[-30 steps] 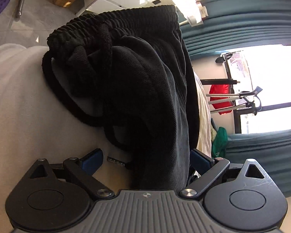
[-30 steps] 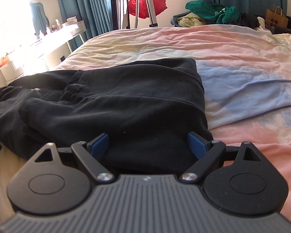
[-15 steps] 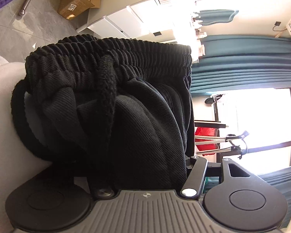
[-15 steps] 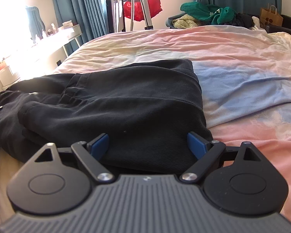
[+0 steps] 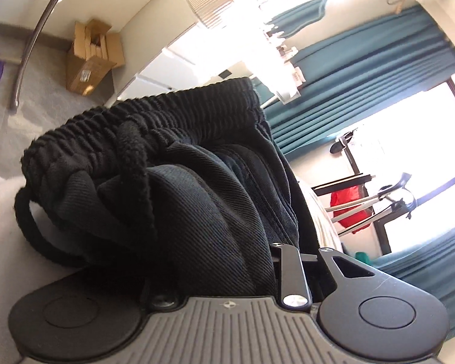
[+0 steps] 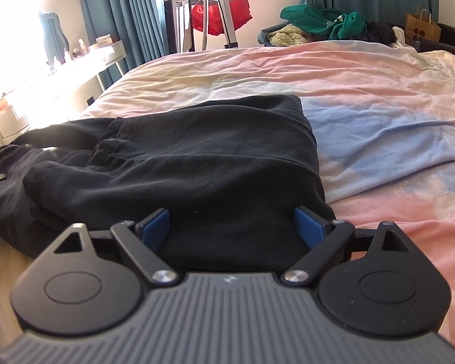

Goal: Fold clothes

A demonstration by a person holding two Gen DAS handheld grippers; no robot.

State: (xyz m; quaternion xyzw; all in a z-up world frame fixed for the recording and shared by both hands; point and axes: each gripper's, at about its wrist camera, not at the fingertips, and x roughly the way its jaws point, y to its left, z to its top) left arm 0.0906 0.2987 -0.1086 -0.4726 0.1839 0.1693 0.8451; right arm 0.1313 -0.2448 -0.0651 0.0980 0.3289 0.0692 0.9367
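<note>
your left gripper (image 5: 215, 273) is clamped on the black trousers (image 6: 173, 163), its arms drawn in with bunched cloth packed between them; the pads themselves are buried in the fabric. from the left wrist view the ribbed waistband (image 5: 142, 124) stands above the gripper, with the thick drawstring (image 5: 136, 163) hanging from it and looping to the left of the trousers. beyond the waistband sit a cardboard box (image 5: 91, 57) on the floor and a white desk (image 5: 173, 69).

your right gripper (image 6: 232, 226) is spread wide, blue pads (image 6: 154, 227) well apart, straddling the near folded edge of the trousers without pinching it. the trousers lie in layers on the bed (image 6: 364, 91), on its left half, reaching the left edge; the pink and blue sheet lies bare to the right of them. behind the trousers, past the far end of the bed, are teal curtains (image 6: 118, 15), a red garment (image 6: 221, 15) on a stand, and a pile of green and yellow clothes (image 6: 318, 24).
</note>
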